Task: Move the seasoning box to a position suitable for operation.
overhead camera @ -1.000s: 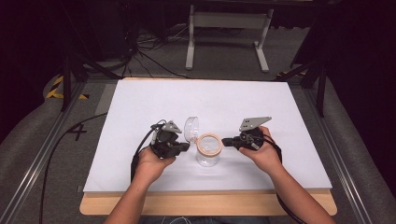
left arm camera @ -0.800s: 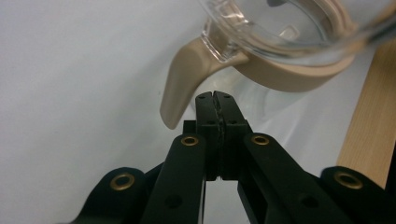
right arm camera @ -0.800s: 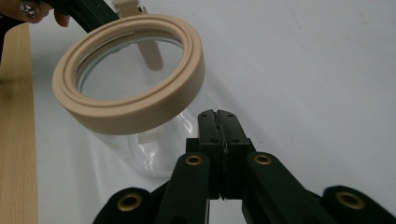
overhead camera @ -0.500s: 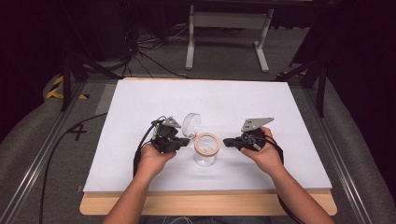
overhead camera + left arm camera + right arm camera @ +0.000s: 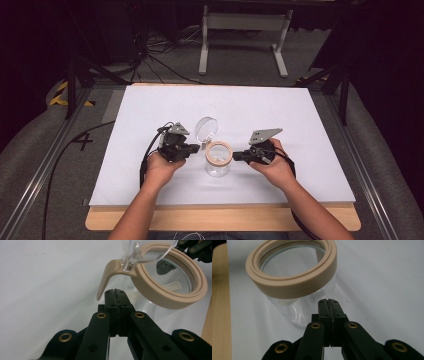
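Observation:
A clear jar (image 5: pixel 218 162) with a beige rim ring (image 5: pixel 294 277) stands near the table's front middle. Its clear round lid (image 5: pixel 206 128) is swung open and stands up on the far left of the rim. In the left gripper view, a beige latch tab (image 5: pixel 103 277) hangs from the ring just beyond my left gripper (image 5: pixel 115 291), which is shut and empty. In the high view the left gripper (image 5: pixel 196 148) sits just left of the jar. My right gripper (image 5: pixel 328 300) is shut and empty, its tips close to the jar's glass wall, just right of the jar (image 5: pixel 235 156).
A white sheet (image 5: pixel 280 115) covers the wooden table, whose bare front edge (image 5: pixel 225 220) shows below it. Cables trail from both grippers. A metal stand (image 5: pixel 240 30) and floor cables lie beyond the table's far edge.
The left gripper has shifted slightly toward the far side beside the jar, and the lid stands a little more open. The jar and the right gripper have barely moved.

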{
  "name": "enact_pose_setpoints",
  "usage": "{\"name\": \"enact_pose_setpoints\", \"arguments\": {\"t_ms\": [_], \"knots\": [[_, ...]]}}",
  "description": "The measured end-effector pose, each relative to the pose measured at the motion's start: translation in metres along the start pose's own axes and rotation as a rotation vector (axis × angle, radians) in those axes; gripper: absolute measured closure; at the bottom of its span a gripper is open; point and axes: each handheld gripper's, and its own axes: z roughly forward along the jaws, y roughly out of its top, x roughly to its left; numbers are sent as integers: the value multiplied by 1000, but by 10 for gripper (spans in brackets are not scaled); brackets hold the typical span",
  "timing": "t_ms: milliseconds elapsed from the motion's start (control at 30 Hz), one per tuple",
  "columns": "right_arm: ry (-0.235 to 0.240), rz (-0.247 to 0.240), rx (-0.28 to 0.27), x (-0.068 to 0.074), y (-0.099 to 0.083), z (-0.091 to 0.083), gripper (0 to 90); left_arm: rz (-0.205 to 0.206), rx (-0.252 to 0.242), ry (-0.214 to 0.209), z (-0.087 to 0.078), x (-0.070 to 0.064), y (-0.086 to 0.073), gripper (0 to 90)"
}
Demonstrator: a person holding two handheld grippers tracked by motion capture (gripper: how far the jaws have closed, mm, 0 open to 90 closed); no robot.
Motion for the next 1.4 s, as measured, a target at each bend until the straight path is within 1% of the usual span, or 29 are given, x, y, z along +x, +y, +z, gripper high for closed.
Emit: {"name": "enact_pose_setpoints", "arguments": {"t_ms": [67, 100, 133, 200, 233, 267, 300, 367, 400, 500, 567, 600, 667, 700, 733, 767, 800, 833, 867, 933, 967, 1000, 1067, 1167, 1200, 1233, 1267, 1367, 1400], "knots": [[-1, -2, 2, 0, 0, 1, 900, -4, -10, 7, -3, 2, -1, 894], [13, -1, 1, 0, 0, 1, 900, -12, -12, 10, -7, 4, -3, 894], [38, 0, 13, 2, -2, 4, 900, -19, -13, 14, -9, 5, -3, 892], [41, -7, 21, 3, -2, 5, 900, -35, -24, 19, -12, 7, -5, 891], [47, -12, 33, 5, -3, 6, 900, -33, -27, 20, -13, 9, -5, 891], [51, -22, 46, 8, -3, 7, 900, -40, -26, 18, -14, 9, -6, 890], [62, -26, 58, 11, -4, 9, 900, -41, -30, 22, -16, 11, -6, 890], [68, -27, 63, 12, -4, 9, 900, -42, -37, 22, -17, 12, -6, 889], [80, -30, 74, 16, -4, 11, 900, -43, -38, 24, -19, 13, -5, 889], [102, -36, 79, 22, -4, 13, 900, -48, -51, 26, -21, 13, -4, 888], [122, -48, 82, 27, -3, 16, 900, -42, -50, 25, -22, 14, -3, 888], [125, -49, 84, 29, -3, 17, 900, -49, -65, 27, -22, 13, -2, 888], [135, -60, 88, 32, -1, 18, 899, -40, -69, 29, -24, 13, 0, 888], [149, -64, 84, 34, 0, 17, 900, -37, -82, 30, -25, 13, 1, 885], [163, -72, 84, 35, 2, 15, 900, -37, -82, 30, -25, 13, 1, 886], [169, -80, 97, 36, 4, 11, 900, -41, -101, 31, -26, 13, 7, 885], [165, -84, 93, 36, 7, 6, 900, -38, -114, 36, -27, 14, 11, 885], [157, -84, 72, 36, 10, 0, 900, -33, -117, 41, -28, 15, 14, 885], [155, -78, 51, 36, 12, -3, 900, -31, -127, 47, -29, 16, 19, 884], [141, -70, -4, 36, 20, -12, 900, -27, -166, 45, -28, 20, 30, 884], [134, -63, -30, 36, 23, -14, 900, -27, -166, 45, -28, 20, 30, 885], [130, -58, -54, 37, 26, -15, 900, -44, -183, 17, -27, 23, 37, 884], [128, -49, -90, 38, 30, -16, 899, -45, -190, 6, -25, 23, 40, 885], [124, -36, -109, 39, 32, -15, 899, -35, -188, -9, -24, 23, 41, 884], [122, -25, -128, 37, 34, -14, 899, -35, -184, -31, -25, 21, 41, 884], [120, -22, -133, 37, 34, -14, 899, -24, -184, -30, -25, 19, 40, 885], [120, -22, -133, 37, 34, -14, 899, -24, -184, -30, -25, 19, 40, 885], [111, -1, -150, 34, 36, -13, 899, 2, -179, -34, -27, 9, 39, 885], [113, 1, -153, 34, 36, -13, 899, 27, -168, -29, -29, 6, 38, 884]]}}
